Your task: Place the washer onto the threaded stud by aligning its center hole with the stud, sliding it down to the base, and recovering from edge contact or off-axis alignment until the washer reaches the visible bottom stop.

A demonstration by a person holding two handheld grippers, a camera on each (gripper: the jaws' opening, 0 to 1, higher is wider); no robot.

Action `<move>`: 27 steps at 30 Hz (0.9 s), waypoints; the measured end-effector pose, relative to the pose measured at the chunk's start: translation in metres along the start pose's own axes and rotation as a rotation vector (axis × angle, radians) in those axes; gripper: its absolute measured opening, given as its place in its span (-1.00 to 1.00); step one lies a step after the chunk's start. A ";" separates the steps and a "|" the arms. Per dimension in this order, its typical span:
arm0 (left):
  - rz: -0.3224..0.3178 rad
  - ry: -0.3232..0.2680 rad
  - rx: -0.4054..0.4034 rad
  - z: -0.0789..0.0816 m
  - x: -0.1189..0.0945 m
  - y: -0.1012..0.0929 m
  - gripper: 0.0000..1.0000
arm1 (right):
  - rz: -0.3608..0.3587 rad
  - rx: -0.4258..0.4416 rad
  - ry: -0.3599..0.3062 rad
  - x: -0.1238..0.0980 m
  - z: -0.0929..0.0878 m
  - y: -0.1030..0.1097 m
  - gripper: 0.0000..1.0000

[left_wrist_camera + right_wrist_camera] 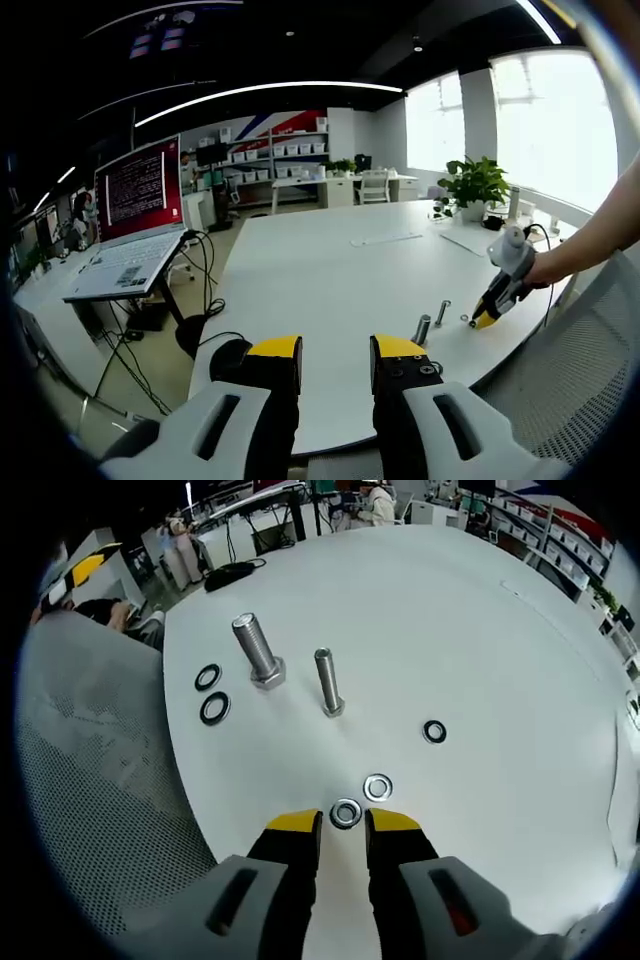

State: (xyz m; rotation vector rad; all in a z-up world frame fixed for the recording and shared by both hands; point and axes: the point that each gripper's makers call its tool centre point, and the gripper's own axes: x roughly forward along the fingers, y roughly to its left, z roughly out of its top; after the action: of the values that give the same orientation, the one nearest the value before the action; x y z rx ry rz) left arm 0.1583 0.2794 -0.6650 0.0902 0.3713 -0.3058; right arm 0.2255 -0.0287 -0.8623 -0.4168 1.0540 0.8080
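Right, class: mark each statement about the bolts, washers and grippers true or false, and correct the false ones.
1. Two bolts stand upright on the table. True: a thick bolt and a thin bolt.
2. A washer already sits on the thin bolt. False: both bolts are bare.
3. The right gripper has its tips at a washer lying flat on the table. True.
4. Two dark washers lie beside the thick bolt. True.
5. The left gripper holds a washer. False: its jaws are apart with nothing between them.
6. The laptop is shut. False: its lid is up, screen lit.
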 end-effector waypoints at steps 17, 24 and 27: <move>0.002 0.000 -0.002 0.000 0.000 0.000 -0.50 | -0.010 -0.056 0.027 0.004 -0.002 -0.002 -0.68; 0.000 0.005 0.000 -0.001 0.000 0.000 -0.50 | -0.016 -0.062 0.026 0.002 -0.002 -0.004 -0.68; -0.001 0.007 0.000 -0.001 0.001 0.000 -0.50 | -0.018 -0.059 0.021 0.001 -0.002 -0.005 -0.69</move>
State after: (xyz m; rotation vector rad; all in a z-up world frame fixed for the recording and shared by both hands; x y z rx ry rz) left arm 0.1586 0.2796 -0.6666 0.0915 0.3784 -0.3067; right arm 0.2288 -0.0329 -0.8641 -0.4852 1.0465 0.8223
